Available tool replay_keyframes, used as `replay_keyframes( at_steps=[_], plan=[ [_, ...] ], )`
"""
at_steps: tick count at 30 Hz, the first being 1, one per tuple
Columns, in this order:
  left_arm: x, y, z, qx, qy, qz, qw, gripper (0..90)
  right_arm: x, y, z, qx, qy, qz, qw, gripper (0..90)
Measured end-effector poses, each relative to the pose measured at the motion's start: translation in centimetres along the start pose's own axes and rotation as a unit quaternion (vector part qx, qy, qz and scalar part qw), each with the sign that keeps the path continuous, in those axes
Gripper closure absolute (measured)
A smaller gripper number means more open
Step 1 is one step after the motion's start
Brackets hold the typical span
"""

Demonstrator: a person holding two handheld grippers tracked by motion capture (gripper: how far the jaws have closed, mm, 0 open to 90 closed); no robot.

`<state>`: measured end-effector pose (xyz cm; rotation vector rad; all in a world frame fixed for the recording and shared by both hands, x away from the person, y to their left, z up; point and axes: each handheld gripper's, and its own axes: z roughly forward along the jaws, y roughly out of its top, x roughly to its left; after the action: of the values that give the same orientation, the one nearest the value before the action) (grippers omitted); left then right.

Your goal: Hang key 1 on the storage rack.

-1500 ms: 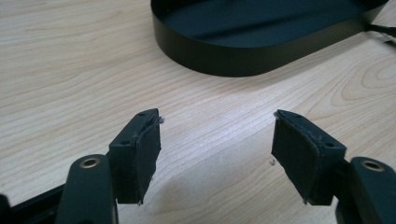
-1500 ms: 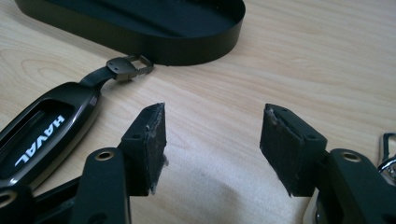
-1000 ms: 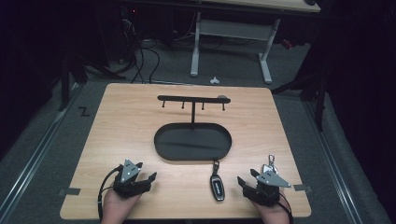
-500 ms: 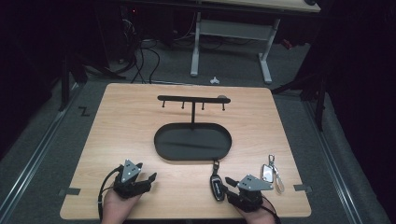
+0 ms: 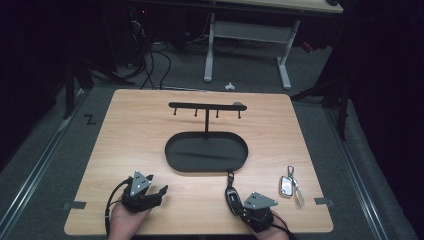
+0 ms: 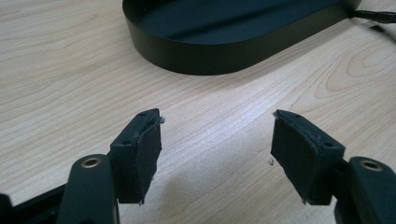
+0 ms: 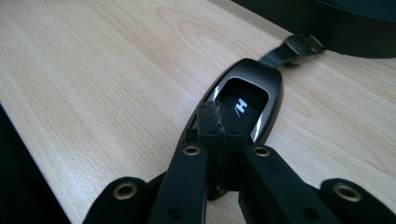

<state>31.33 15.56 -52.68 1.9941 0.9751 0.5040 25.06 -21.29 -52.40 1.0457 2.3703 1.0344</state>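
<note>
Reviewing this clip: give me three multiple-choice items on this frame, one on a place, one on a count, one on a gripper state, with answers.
1. Where does the silver key fob lie?
A. In the black tray
B. On the table, to the right of the right gripper
C. On the hook rack

2. How many key fobs are on the table?
A. One
B. Two
C. Four

3. How do the left gripper jaws stand?
A. Open, nothing between
B. Shut on a fob
C. Shut on the tray

Answers: 1 B, it rests on bare wood; 2 B, the silver one and the black key fob; 3 A, only table between the pads.
</note>
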Motion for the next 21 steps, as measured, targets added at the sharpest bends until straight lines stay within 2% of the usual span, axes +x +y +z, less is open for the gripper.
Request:
replay_keyframes(
  at_steps=[4,5,9,14,21],
  plan=[
    [-0.1,0.0,0.0,0.001,-0.002,0.0,1.0,33.7,-0.5,-0.2,-0.2,-0.001,-0.01,0.008,0.9999,90.0],
    [-0.1,0.0,0.0,0.0,-0.002,0.002,1.0,33.7,-1.1,-0.4,-0.4,-0.001,-0.015,0.016,0.9998,90.0],
    [0.0,0.0,-0.1,-0.001,-0.001,0.003,1.0,33.7,-1.9,-0.7,-0.6,-0.002,-0.022,0.026,0.9994,90.0],
    [0.1,0.1,-0.1,-0.006,-0.001,-0.004,1.0,33.6,-3.6,-1.3,-1.0,-0.007,-0.034,0.051,0.9981,90.0],
    [-0.3,0.6,0.0,-0.018,-0.005,0.003,0.9998,34.3,-4.6,-2.2,-2.1,-0.006,-0.055,0.064,0.9964,90.0]
  ],
)
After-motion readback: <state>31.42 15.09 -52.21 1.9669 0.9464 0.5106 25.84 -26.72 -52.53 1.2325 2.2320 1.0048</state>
